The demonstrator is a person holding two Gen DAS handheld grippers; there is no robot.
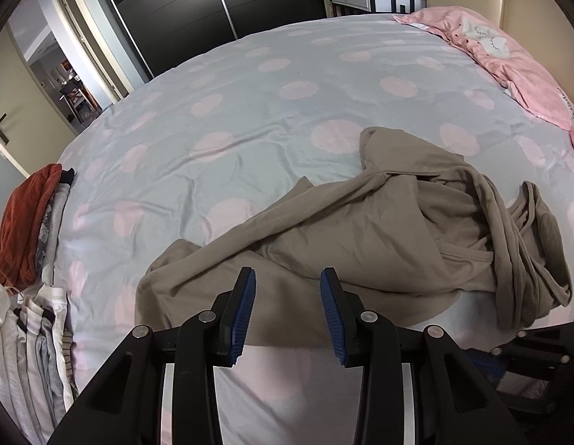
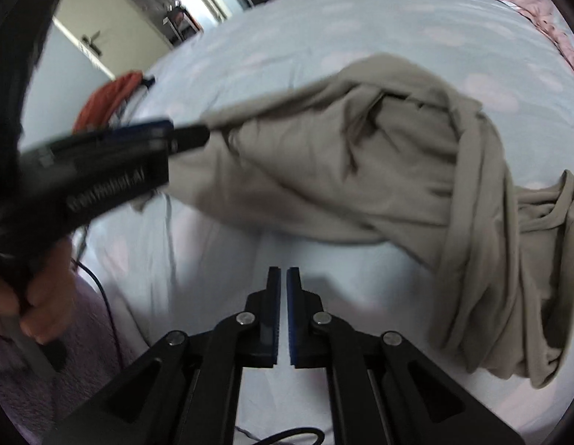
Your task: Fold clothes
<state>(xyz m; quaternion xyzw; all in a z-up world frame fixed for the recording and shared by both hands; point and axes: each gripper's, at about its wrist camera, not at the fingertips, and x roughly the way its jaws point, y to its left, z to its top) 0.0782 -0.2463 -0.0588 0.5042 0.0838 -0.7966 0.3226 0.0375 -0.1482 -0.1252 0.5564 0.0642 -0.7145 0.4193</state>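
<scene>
My left gripper (image 1: 288, 311), wide open and empty, sits over the garment's (image 1: 361, 230) near hem; garment runs rightward; right gripper (image 2: 283, 315), nearly closed, empty.

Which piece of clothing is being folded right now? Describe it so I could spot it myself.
Start from the big bed with the pale blue sheet with pink dots. Near its front edge, just ahead of the open left gripper, lies a crumpled beige garment. It is the only loose, plain beige piece; the other clothes stand in a folded stack at the left.
</scene>
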